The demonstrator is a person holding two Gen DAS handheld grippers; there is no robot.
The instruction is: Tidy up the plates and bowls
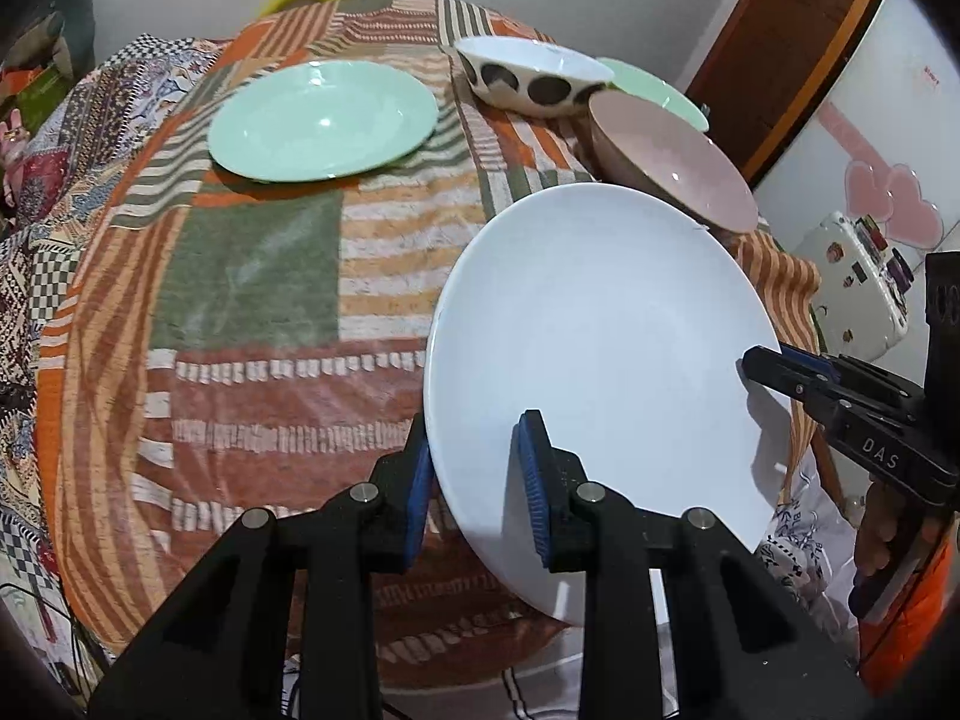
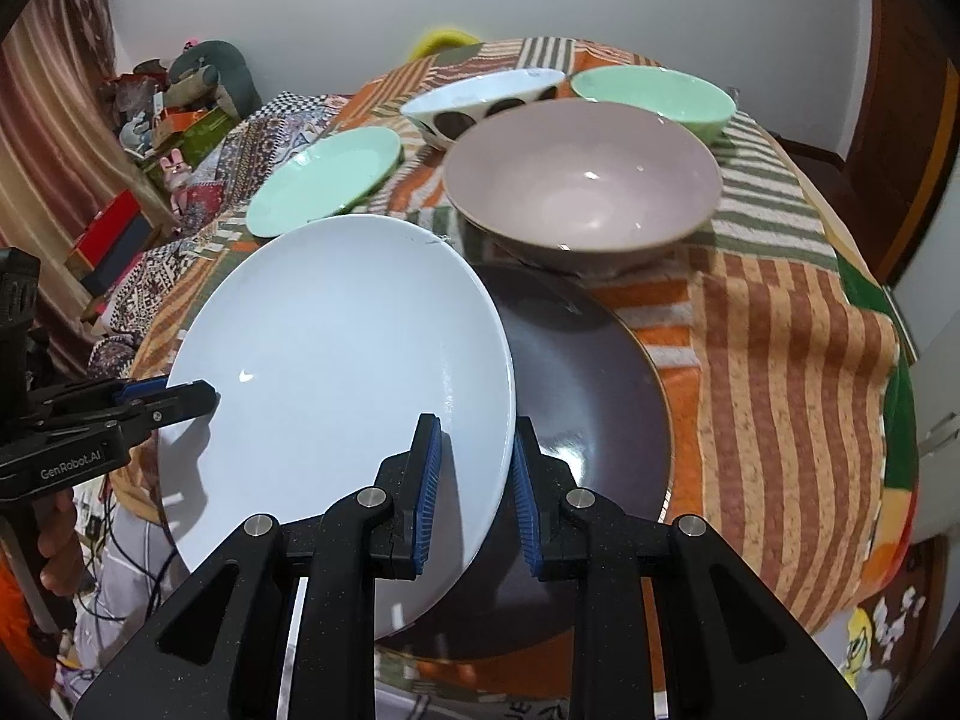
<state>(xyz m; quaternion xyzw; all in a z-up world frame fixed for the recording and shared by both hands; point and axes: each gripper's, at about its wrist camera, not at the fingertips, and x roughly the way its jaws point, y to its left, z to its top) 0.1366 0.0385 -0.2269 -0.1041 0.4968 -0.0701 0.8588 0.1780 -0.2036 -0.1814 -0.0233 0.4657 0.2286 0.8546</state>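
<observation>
A large white plate (image 1: 600, 348) (image 2: 342, 360) hangs tilted above the table, gripped at opposite rims. My left gripper (image 1: 477, 486) (image 2: 198, 396) is shut on its near-left rim. My right gripper (image 2: 477, 492) (image 1: 774, 366) is shut on its right rim. Under the white plate lies a dark brown plate (image 2: 600, 408), partly covered by it. Behind sit a pink bowl (image 2: 582, 186) (image 1: 678, 162), a spotted white bowl (image 1: 534, 75) (image 2: 480, 102), a mint green bowl (image 2: 654, 96) (image 1: 654, 90) and a mint green plate (image 1: 324, 120) (image 2: 324, 180).
A striped patchwork cloth (image 1: 252, 276) (image 2: 780, 360) covers the table and hangs over its edges. A white fridge with stickers (image 1: 858, 276) and a wooden door (image 1: 798, 30) stand to the right. Boxes and toys (image 2: 168, 120) are piled at the left wall.
</observation>
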